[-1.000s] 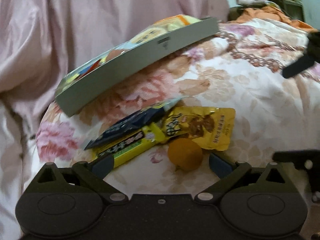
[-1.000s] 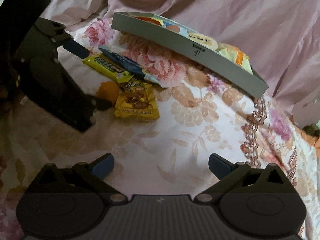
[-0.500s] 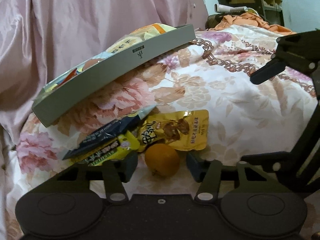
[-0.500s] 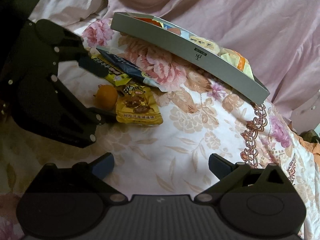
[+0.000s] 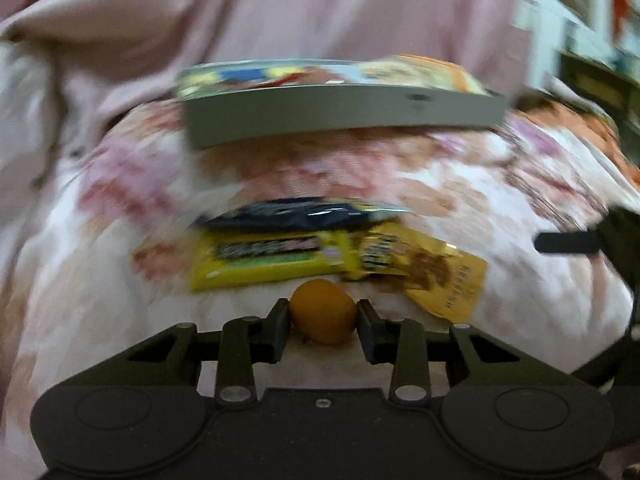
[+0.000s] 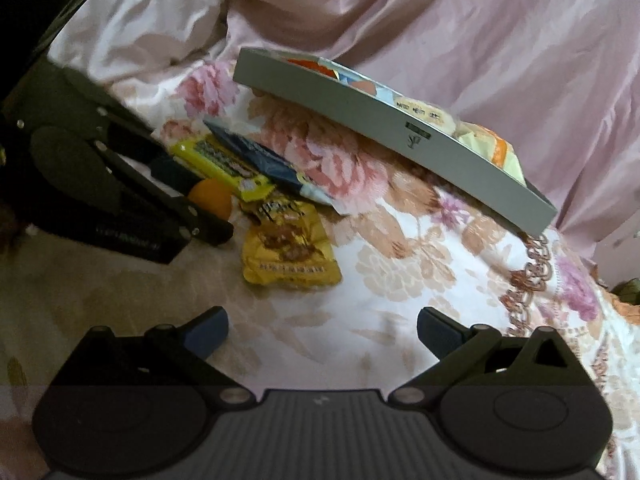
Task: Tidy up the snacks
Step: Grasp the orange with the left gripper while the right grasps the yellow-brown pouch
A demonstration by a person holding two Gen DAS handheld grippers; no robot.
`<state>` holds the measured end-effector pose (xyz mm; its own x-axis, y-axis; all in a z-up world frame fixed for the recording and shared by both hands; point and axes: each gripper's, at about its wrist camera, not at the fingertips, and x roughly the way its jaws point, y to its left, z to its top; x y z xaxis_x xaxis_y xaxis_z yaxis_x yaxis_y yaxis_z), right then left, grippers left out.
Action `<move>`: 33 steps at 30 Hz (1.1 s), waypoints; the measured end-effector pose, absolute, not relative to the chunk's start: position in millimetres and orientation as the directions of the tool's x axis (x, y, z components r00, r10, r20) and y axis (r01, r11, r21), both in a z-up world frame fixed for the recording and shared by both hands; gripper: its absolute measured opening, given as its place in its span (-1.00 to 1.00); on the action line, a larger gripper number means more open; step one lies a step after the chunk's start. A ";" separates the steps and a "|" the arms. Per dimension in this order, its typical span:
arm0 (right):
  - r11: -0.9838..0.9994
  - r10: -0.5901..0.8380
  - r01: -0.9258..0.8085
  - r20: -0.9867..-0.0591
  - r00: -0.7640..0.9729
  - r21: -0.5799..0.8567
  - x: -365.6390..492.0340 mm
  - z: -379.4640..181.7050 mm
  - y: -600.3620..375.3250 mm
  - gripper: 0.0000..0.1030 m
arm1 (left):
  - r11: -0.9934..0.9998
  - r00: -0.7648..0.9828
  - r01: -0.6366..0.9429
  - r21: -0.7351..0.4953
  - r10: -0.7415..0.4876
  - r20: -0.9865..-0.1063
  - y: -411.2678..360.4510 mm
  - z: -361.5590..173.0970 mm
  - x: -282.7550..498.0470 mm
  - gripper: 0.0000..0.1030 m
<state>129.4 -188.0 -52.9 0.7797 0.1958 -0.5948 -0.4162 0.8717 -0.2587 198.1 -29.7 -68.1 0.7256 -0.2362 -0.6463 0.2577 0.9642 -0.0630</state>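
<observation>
Pink sheets back a floral bedspread [image 6: 400, 272] where the left gripper [image 5: 323, 320] has its jaws pinching a small orange fruit [image 5: 323, 316] just beside the yellow snack packets [image 5: 272, 266], the grey snack tray [image 6: 400, 136] lies beyond, and the right gripper [image 6: 322, 334] hovers with jaws spread.

You are working over a bed spread with a floral quilt [image 6: 400, 264] in cream, pink and tan. Behind it, crumpled pink satin bedding [image 6: 460, 32] fills the background. At far right, blurred, you have a dark shelf unit [image 5: 600, 84] and orange cloth [image 5: 576, 120]. Lighting is dim.
</observation>
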 end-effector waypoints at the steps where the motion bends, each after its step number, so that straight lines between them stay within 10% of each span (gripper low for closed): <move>1: 0.873 0.212 -0.423 -0.593 0.777 -0.243 131.5 -52.7 -187.5 0.99 | 0.972 0.729 0.228 -0.064 -0.214 -0.650 -27.8 -67.8 197.8 -0.27; 14: 0.871 0.276 -0.450 -0.563 0.779 -0.196 170.3 -63.0 -172.9 0.90 | 0.991 0.739 0.110 -0.075 -0.132 -0.660 -16.9 -69.2 193.8 -0.27; 33: 0.876 0.355 -0.478 -0.587 0.727 -0.063 188.4 -65.3 -168.4 0.23 | 0.991 0.746 0.108 -0.076 -0.132 -0.653 -17.6 -72.0 195.4 -0.27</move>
<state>188.4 -168.4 -65.3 0.7274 0.3553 -0.5870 -0.4784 0.8759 -0.0626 195.4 -17.6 -72.0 0.7456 -0.1316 -0.6533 0.1085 0.9912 -0.0759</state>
